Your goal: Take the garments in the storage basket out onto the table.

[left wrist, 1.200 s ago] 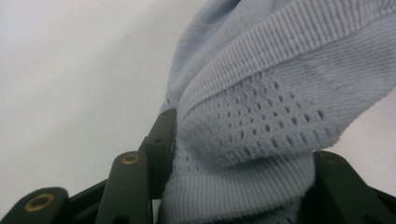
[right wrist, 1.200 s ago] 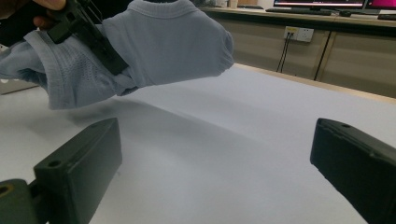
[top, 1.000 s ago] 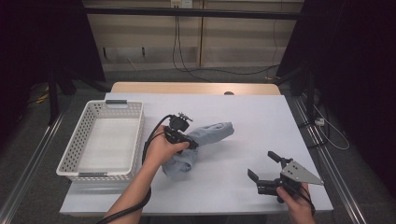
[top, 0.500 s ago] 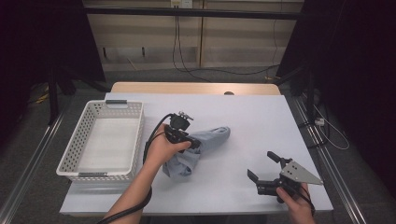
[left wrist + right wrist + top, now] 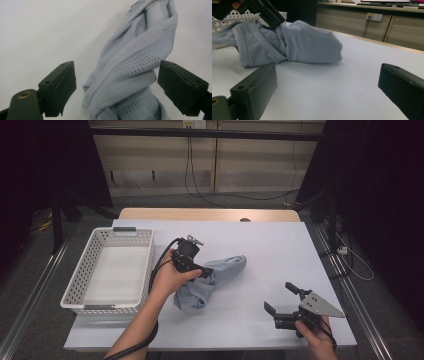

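White basket on a pale counter, dark room behind

A white perforated basket (image 5: 112, 270) stands at the left of the white-topped counter (image 5: 280, 255), its inside bare, a dark handle on each short side. Beyond the counter's wooden far edge, black cables (image 5: 200, 180) hang down a beige panelled wall and trail across the floor. A white wall socket (image 5: 374, 16) sits on that panelling, and metal rails (image 5: 350, 290) run along both sides.
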Available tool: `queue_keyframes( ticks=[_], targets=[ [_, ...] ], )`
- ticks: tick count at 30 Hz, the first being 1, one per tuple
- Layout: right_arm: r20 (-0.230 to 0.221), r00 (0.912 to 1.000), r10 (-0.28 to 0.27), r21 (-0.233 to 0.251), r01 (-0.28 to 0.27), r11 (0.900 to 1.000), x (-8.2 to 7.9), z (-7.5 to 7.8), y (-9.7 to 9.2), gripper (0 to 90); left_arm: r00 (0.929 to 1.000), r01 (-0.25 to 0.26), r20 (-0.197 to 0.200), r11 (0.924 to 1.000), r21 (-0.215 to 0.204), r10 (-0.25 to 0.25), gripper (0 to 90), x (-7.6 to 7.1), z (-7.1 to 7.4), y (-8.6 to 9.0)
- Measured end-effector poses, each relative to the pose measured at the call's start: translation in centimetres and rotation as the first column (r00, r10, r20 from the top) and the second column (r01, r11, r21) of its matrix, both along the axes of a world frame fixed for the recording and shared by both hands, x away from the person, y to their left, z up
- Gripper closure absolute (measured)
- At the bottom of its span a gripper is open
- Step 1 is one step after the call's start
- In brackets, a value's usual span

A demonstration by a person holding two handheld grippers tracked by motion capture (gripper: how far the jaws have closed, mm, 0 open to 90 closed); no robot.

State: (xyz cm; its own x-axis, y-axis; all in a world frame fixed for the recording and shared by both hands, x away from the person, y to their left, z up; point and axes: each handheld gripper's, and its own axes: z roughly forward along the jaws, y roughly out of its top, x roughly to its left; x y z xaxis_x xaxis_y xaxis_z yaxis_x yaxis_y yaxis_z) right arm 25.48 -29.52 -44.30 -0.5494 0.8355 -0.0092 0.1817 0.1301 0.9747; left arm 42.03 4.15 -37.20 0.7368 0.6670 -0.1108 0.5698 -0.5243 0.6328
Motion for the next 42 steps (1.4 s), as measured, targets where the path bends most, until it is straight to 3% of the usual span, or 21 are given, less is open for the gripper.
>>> queue_keyframes(
  ticks=[9,13,19,21,28,31,38,42],
  targets=[
    [-0.006,1.0,0.002,-0.001,-0.002,1.0,0.1,-0.1,0.2,2.0,0.9999,-0.008,0.011,0.9999,-0.008,0.009,13.2,-0.6,1.0,1.1],
    [-0.016,0.9999,0.006,-0.006,-0.006,1.0,0.2,0.0,0.2,2.0,0.9997,-0.022,-0.014,0.9993,-0.03,0.022,13.0,-1.0,1.1,1.8],
    [-0.031,0.9995,-0.003,-0.013,0.003,0.9999,0.5,0.1,0.1,2.0,0.9996,-0.024,-0.016,0.9991,-0.034,0.024,12.9,-1.3,0.8,2.3],
    [-0.044,0.9989,-0.014,-0.021,0.013,0.9997,0.7,0.1,0.0,2.0,0.9992,-0.031,-0.028,0.9981,-0.054,0.029,12.9,-1.4,0.7,2.5],
    [-0.069,0.9974,-0.021,-0.012,0.02,0.9997,1.7,0.5,-0.1,2.1,0.9985,-0.053,-0.013,0.9956,-0.077,0.052,11.5,-1.9,0.9,3.5],
    [-0.094,0.9948,-0.04,-0.05,0.036,0.9981,2.3,0.7,0.2,2.7,0.9965,-0.08,-0.031,0.9928,-0.089,0.077,10.9,-2.2,1.0,3.8],
    [-0.135,0.9905,-0.024,-0.043,0.019,0.9989,3.8,0.6,1.2,2.7,0.9966,-0.082,-0.021,0.9913,-0.103,0.08,9.6,-2.8,0.5,3.9],
    [-0.133,0.991,-0.016,-0.059,0.008,0.9982,4.4,0.7,1.7,2.7,0.9965,-0.078,-0.039,0.9903,-0.115,0.074,9.2,-2.6,0.4,4.0]
  ],
)
